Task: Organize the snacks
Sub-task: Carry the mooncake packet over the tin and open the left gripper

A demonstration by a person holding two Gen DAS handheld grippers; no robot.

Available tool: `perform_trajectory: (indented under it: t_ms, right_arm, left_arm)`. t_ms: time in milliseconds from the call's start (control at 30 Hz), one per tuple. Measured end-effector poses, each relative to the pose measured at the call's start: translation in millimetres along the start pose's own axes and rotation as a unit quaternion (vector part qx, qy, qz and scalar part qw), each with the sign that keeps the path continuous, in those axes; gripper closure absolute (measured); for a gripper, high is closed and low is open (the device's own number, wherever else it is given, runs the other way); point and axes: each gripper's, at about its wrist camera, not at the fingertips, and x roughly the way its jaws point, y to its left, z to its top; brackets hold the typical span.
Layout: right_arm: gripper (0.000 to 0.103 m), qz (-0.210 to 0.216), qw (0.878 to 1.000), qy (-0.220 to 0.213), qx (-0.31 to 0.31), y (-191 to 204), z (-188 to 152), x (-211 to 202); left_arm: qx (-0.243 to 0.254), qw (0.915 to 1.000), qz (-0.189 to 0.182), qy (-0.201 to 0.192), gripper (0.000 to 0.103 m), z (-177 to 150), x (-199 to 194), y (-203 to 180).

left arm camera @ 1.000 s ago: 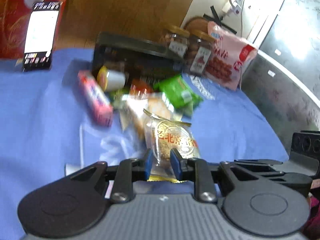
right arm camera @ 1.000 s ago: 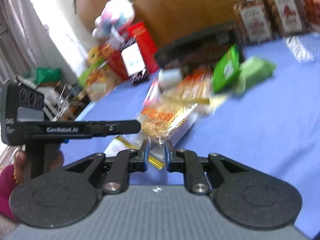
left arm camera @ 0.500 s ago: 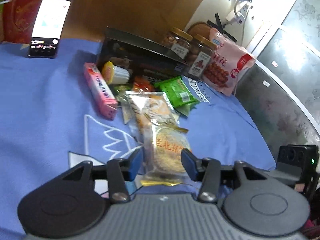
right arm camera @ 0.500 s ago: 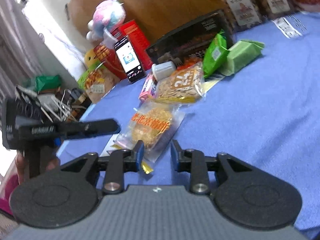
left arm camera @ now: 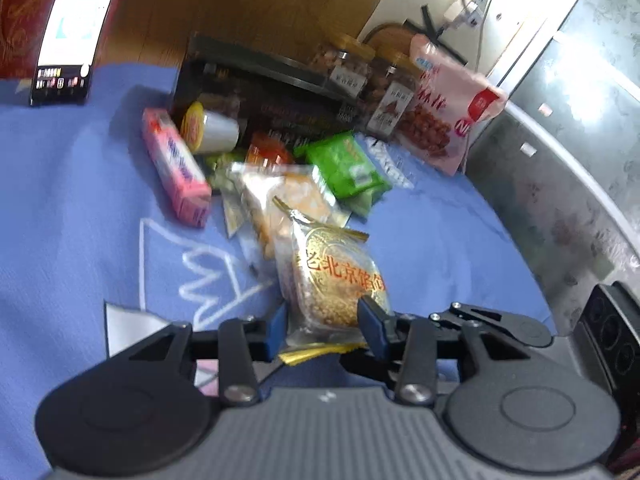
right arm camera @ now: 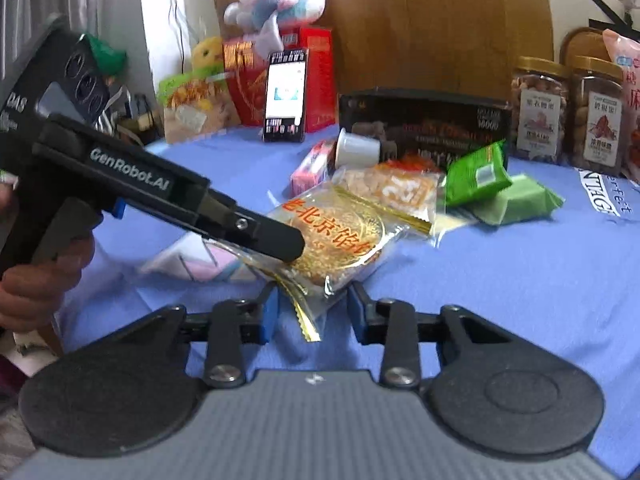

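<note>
A clear-wrapped round pastry packet with red characters (left arm camera: 338, 280) lies on the blue cloth; it also shows in the right wrist view (right arm camera: 336, 240). My left gripper (left arm camera: 324, 320) is open, its jaws on either side of the packet's near end; it also shows in the right wrist view (right arm camera: 280, 246), its tip over the packet. My right gripper (right arm camera: 312, 312) is open, its jaws astride the packet's gold-edged corner. Behind lie a peanut packet (right arm camera: 394, 190), green packets (right arm camera: 476, 172), a pink box (left arm camera: 176, 166) and a small white cup (left arm camera: 210, 128).
A black box (right arm camera: 424, 120) stands behind the snack pile, with two nut jars (right arm camera: 538, 114) and a pink bag (left arm camera: 448, 108) to its right. A phone (right arm camera: 285, 96) leans on red boxes. The table edge and a grey wall are right in the left wrist view.
One second ago both grippers were nearly shut on the pastry packet. Both have opened wide. The packet now lies on the cloth between the jaws.
</note>
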Motion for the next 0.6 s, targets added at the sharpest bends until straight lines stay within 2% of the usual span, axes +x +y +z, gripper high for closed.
perform_trajectory:
  t_ms: [200,333,500,600]
  right_arm:
    - [0.065,-0.023,0.998,-0.055,-0.021,-3,38,4]
    - [0.065,-0.031,0.996,-0.084,-0.026,-19,75,23]
    - [0.065,-0.024,0.996,-0.082,0.018,-58,123,71]
    - [0.065,-0.03,0.996,-0.072,0.03,-73,139,101]
  left_arm:
    - [0.036,0.9982,0.001,-0.047,0.064,41,-11,-13]
    - [0.051,0.9952,0.009,-0.083,0.064,88,-4,-16]
    - [0.042,0.9928,0.028,-0.109,0.064,145,22,0]
    - [0.018,0.9927,0.037,-0.113,0.064,169,43,19]
